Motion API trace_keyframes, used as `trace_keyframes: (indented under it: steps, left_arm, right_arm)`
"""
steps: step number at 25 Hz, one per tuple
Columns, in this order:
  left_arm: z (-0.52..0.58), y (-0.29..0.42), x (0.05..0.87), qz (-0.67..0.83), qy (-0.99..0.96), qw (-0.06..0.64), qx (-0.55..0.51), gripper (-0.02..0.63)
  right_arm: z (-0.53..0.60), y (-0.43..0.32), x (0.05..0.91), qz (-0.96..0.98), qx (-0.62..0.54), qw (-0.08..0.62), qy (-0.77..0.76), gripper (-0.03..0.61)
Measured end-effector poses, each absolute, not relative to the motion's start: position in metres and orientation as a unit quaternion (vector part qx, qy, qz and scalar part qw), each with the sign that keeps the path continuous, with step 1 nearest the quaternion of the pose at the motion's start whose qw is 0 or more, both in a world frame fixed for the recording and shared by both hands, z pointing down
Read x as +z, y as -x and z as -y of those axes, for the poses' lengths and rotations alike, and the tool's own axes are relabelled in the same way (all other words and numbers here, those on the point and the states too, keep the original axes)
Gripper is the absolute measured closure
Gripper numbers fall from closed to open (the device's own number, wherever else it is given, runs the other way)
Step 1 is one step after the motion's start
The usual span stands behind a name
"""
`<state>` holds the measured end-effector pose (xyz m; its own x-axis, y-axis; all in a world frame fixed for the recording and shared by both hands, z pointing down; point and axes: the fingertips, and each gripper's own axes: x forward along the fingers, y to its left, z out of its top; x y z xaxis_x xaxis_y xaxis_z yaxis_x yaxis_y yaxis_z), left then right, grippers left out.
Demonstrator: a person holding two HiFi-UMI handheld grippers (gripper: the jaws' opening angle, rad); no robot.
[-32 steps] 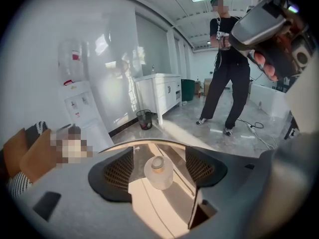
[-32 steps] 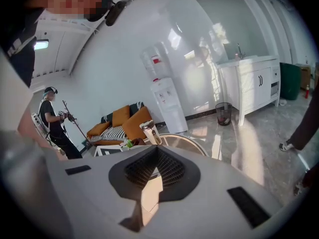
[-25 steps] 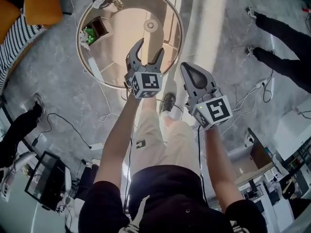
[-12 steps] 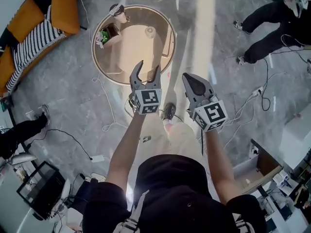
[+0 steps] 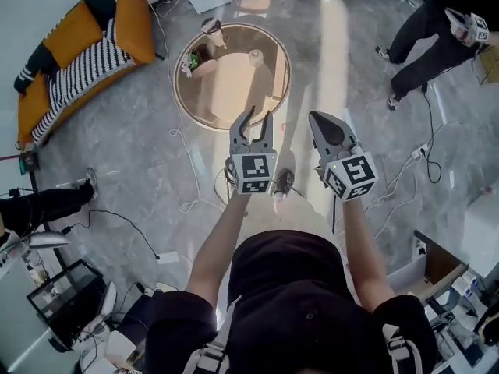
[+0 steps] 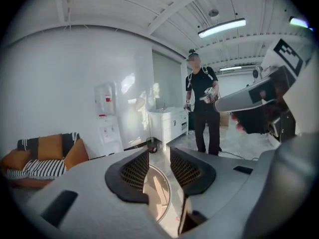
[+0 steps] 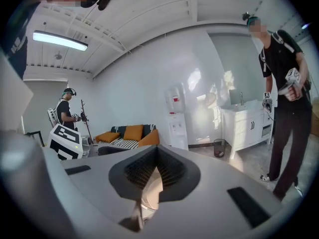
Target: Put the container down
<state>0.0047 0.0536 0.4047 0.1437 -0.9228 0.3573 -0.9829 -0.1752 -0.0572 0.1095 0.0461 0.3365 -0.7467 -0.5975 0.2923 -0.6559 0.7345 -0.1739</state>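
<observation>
Left claw [image 5: 257, 116] was seen closing on nothing and right claw [image 5: 316, 118] clenched empty, so the container was held by neither and was judged already set down among small items [image 5: 256, 56] on the round bench [image 5: 230, 84], ahead of and below the nearer left claw.

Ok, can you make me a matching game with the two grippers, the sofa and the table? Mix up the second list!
1. left gripper
2. right gripper
3. sofa
4. table

A. orange with stripes
B. jaws apart, nothing between
C. round, tan top
D. jaws together

Pairs: 1-B, 2-D, 3-A, 4-C.
The left gripper's jaws are closing right now, with nothing between them.
</observation>
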Motion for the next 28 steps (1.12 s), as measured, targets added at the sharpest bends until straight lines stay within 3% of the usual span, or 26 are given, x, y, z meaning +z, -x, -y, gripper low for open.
trace_keyframes:
  steps: [13, 28]
  left_arm:
    - [-0.100, 0.007, 0.300, 0.607, -0.779, 0.063, 0.144, 0.549]
    - [-0.157, 0.029, 0.230, 0.643, -0.755, 0.109, 0.063, 0.595]
  right_arm:
    - [-0.070, -0.085, 0.251, 0.938, 0.110, 0.057, -0.324, 0.577]
    - [-0.101, -0.088, 0.194, 0.953, 0.084, 0.028, -0.289, 0.577]
